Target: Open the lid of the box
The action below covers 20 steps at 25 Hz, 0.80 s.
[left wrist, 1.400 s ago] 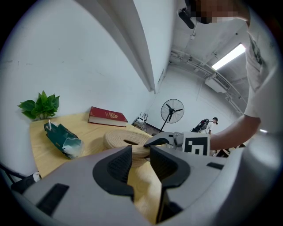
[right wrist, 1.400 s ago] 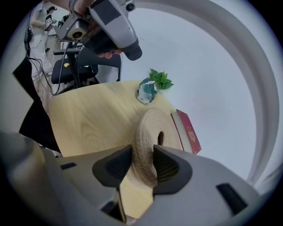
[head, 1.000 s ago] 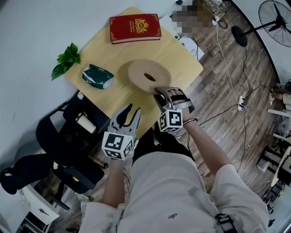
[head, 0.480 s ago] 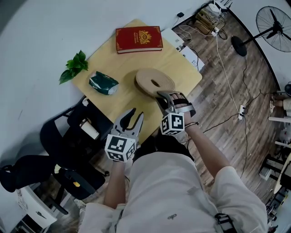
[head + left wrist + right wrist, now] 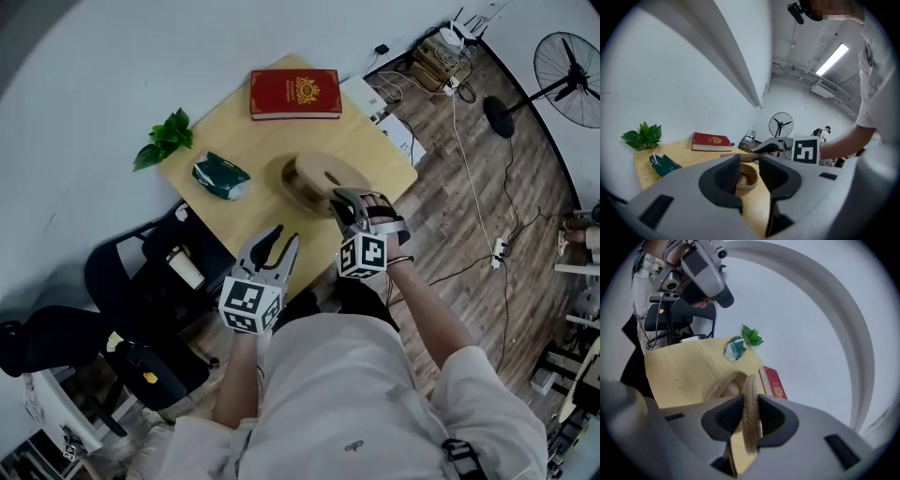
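Observation:
A round woven box [image 5: 296,192] stands on the light wooden table [image 5: 234,131], and its base [image 5: 723,385] shows open beyond the lid. The lid [image 5: 326,172] is tilted up off it on the near side. My right gripper [image 5: 340,199] has the lid's rim [image 5: 751,399] edge-on between its pads, with the jaws closing on it. My left gripper [image 5: 278,236] hovers open and empty over the table's near edge, left of the box. From the left gripper view, the box [image 5: 746,177] lies straight beyond the jaws, and the right gripper [image 5: 769,146] holds the lid [image 5: 736,156] above it.
A red book [image 5: 294,94] lies at the table's far corner. A green packet [image 5: 221,177] and a small leafy plant [image 5: 164,141] sit on its left side. A black chair [image 5: 141,281] stands to the left. A fan [image 5: 567,66] and cables are on the wooden floor at right.
The right gripper's jaws have taken hold of the lid's near rim. The lid has gone from flat on the box to tilted up. The left gripper has stayed about where it was.

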Available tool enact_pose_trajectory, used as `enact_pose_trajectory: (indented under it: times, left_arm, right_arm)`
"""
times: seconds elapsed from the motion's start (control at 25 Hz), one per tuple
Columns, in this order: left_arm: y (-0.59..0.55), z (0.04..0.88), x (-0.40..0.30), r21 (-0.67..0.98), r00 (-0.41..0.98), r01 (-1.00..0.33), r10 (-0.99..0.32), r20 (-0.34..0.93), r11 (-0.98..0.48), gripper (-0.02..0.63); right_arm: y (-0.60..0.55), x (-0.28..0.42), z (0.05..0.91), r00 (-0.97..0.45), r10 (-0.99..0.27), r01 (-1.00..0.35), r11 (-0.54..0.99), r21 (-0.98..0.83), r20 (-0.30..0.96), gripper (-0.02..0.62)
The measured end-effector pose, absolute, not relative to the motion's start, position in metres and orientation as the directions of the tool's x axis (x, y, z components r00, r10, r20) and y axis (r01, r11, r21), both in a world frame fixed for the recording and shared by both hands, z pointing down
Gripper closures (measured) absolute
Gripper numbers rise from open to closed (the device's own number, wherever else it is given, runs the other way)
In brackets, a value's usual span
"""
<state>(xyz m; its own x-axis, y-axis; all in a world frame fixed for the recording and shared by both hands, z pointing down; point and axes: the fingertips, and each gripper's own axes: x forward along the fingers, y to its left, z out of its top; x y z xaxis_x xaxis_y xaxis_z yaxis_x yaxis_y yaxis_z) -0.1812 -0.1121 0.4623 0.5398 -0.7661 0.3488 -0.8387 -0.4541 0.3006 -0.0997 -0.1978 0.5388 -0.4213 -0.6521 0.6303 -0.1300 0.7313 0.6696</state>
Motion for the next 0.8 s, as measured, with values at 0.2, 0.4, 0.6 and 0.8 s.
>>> enact_pose_trajectory:
  times: [0.2,0.4,0.6,0.8]
  left_arm:
    - [-0.115,0.459,-0.172,0.291,0.499,-0.862,-0.795,0.345,-0.415,0.486]
    - [-0.119,0.453,-0.152,0.276,0.453,-0.886,-0.821,0.347,-0.372,0.486]
    - [-0.121,0.448,-0.126,0.255,0.401,-0.911,-0.845,0.353,-0.325,0.486]
    - [-0.124,0.447,-0.095,0.237,0.350,-0.931,-0.865,0.360,-0.278,0.486]
  right_arm:
    - [-0.204,-0.091,0.525,-0.464,-0.639,-0.184,0.747,0.639,0.613,0.508]
    - [-0.206,-0.077,0.514,-0.516,-0.612,-0.208,0.769,0.605,0.600,0.508]
    - [-0.206,-0.060,0.500,-0.578,-0.583,-0.222,0.786,0.577,0.571,0.508]
    - [-0.206,-0.042,0.487,-0.638,-0.547,-0.207,0.799,0.564,0.541,0.508]
